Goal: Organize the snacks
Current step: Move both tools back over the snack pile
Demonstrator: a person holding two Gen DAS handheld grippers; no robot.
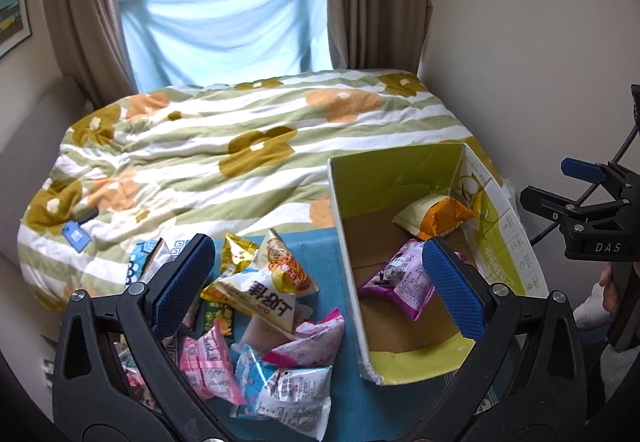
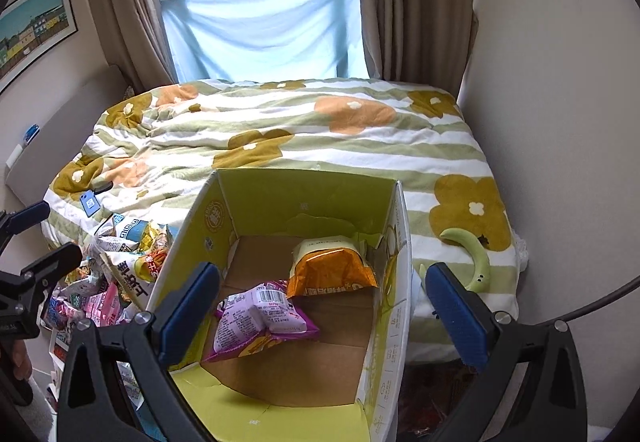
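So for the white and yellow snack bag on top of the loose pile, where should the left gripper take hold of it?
Grip the white and yellow snack bag across its puffed middle, coming straight down from above. It lies flat on top of the pile, nothing covering it, and the open left gripper looks wide enough to straddle it. The crimped end seams look thin and partly tucked among neighbouring packets, so probably a poorer hold.

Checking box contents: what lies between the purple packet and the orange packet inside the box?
Only bare cardboard floor; the purple packet and orange packet nearly touch inside the box. The right wrist view shows it best.
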